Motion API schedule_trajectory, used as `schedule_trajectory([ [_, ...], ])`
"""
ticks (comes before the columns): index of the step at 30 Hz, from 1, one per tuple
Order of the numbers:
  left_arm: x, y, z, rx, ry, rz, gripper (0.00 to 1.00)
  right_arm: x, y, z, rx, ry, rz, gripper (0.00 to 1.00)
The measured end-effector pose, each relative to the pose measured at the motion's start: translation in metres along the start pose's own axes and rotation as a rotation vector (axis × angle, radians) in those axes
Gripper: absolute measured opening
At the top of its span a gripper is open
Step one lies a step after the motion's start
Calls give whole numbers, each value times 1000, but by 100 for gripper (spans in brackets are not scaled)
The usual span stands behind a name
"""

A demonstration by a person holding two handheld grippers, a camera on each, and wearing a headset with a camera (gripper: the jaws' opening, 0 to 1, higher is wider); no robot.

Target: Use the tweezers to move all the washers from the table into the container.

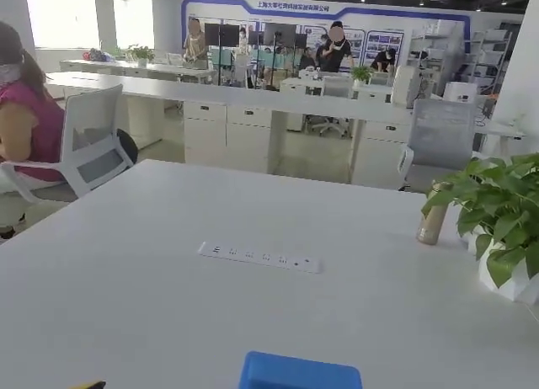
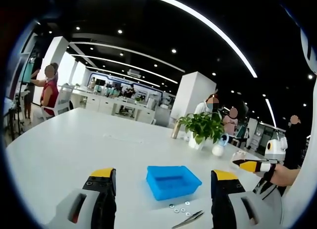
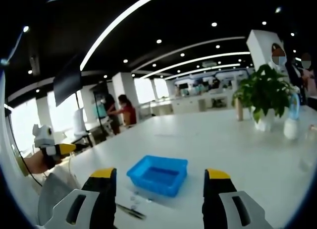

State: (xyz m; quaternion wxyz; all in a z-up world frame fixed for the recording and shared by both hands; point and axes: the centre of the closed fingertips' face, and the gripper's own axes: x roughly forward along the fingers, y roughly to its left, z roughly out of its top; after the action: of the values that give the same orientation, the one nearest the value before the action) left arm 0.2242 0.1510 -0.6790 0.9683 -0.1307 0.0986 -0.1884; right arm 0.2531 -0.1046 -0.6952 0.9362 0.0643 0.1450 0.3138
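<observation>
Both claws stand spread and empty: left gripper (image 2: 163, 173), right gripper (image 3: 159, 173). On the white table (image 1: 126, 279) the washers (image 2: 181, 207) lie loose just beside the blue container (image 2: 173, 182), with the tweezers (image 2: 188, 219) next to them. A power strip (image 1: 259, 257) and a potted plant (image 1: 501, 221) sit farther back, in an open-plan office with white desks.

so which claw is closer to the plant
Right, I think. The plant looks bigger from the right claw, up ahead to its right. From the left claw it looks smaller, farther off beyond the tray.
</observation>
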Motion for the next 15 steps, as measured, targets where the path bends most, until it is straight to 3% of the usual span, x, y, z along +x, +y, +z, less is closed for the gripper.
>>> schedule_trajectory([
  [15,0,0,-5,10,23,-12,77,1,1,-3,-26,21,-12,69],
])
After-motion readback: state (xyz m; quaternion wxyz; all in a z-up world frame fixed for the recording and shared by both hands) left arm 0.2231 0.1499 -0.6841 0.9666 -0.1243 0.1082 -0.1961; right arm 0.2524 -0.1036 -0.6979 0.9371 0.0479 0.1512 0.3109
